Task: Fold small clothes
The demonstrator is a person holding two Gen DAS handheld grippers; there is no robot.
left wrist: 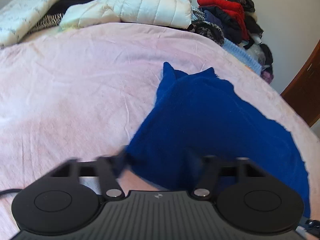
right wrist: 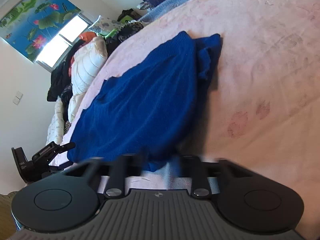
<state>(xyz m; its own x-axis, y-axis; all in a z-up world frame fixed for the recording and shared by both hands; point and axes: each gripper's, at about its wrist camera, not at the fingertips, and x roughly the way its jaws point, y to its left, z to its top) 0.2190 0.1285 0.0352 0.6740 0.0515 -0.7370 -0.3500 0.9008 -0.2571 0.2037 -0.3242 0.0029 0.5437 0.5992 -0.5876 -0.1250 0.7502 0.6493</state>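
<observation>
A blue knit garment (left wrist: 216, 120) lies on the pink bed cover (left wrist: 70, 92), folded over itself with two corners pointing to the far side. My left gripper (left wrist: 158, 160) is at its near edge; the cloth covers and blurs the fingertips, so the jaw state is unclear. In the right wrist view the same garment (right wrist: 140, 108) lies ahead and to the left of my right gripper (right wrist: 158, 162), whose blurred fingers reach its near hem; I cannot tell whether they hold it. The left gripper (right wrist: 50, 156) shows at the garment's far left edge.
A white puffer jacket (left wrist: 140, 6) and dark clothes are piled at the bed's far edge. A heap of red and black clothes (left wrist: 230, 16) and a light blue knit (left wrist: 242, 56) lie at the far right. A wooden door (left wrist: 306, 92) stands right. A window (right wrist: 60, 42) is left.
</observation>
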